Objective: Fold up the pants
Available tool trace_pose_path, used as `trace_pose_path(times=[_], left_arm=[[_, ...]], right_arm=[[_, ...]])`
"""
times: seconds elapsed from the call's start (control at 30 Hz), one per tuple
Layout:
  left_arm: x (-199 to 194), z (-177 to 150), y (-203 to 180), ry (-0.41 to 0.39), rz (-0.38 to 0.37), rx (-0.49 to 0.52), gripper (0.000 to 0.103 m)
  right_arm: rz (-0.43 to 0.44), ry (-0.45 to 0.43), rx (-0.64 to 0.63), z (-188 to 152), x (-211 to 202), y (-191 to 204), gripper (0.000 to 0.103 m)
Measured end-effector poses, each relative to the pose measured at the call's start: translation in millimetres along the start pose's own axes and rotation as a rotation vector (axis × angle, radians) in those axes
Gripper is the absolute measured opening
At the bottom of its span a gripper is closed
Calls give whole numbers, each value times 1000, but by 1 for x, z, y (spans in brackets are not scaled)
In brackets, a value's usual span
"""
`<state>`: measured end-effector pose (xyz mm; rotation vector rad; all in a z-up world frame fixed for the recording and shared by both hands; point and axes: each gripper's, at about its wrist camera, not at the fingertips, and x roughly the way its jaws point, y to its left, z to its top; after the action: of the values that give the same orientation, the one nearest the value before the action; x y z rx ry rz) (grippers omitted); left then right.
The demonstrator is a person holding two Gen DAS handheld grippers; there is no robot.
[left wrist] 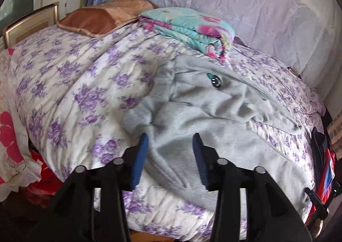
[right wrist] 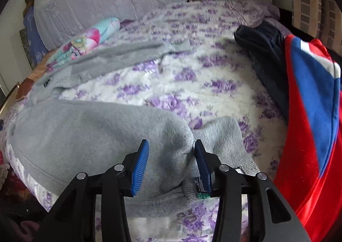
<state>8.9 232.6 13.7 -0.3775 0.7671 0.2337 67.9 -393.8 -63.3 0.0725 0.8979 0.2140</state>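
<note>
Grey fleece pants [left wrist: 213,111] lie crumpled on a bed with a purple-flowered quilt [left wrist: 70,84]. A small dark round patch [left wrist: 216,81] shows near their upper part. My left gripper [left wrist: 171,137] is open, its blue pads hovering over the near grey fabric. In the right wrist view the pants [right wrist: 85,131] spread to the left, with one leg running to the back left and a ribbed cuff [right wrist: 226,135] at the near end. My right gripper [right wrist: 171,143] is open, its pads on either side of a fold by that cuff.
A folded turquoise and pink floral blanket [left wrist: 192,28] and a brown pillow [left wrist: 96,17] lie at the back of the bed. A red and blue garment [right wrist: 310,113] and a dark garment [right wrist: 263,54] sit at the right. A pale lilac cover [left wrist: 256,7] rises behind.
</note>
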Motion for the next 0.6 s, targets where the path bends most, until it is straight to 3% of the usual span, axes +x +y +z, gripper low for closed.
trace_pose_path(times=[0.07, 0.13, 0.17, 0.2, 0.27, 0.37, 0.4, 0.43, 0.5, 0.6], left_arm=[[30, -5, -19, 47, 26, 59, 53], [81, -21, -16, 176, 77, 75, 54], [94, -28, -11, 182, 62, 77, 55], [89, -31, -11, 130, 62, 100, 55], [82, -27, -14, 146, 59, 110, 53], [63, -8, -14, 143, -24, 80, 54], [55, 1, -18, 119, -40, 78, 62], [49, 11, -20, 92, -51, 77, 78], [43, 35, -18, 30, -61, 40, 92], [68, 78, -10, 69, -119, -69, 92]], right_arm=[[-21, -12, -44, -1, -1, 7, 51], [-19, -2, -53, 0, -2, 10, 56], [-14, 1, -55, -1, -3, 10, 57], [-12, 6, -59, -1, -3, 9, 57], [-11, 18, -56, 3, -7, 10, 57], [34, -12, -73, 30, -22, 25, 58], [53, -29, -105, 44, -27, 36, 58], [82, -45, -136, 60, -31, 49, 58], [151, -64, -197, 95, -32, 81, 58], [243, -73, -350, 144, -17, 147, 59]])
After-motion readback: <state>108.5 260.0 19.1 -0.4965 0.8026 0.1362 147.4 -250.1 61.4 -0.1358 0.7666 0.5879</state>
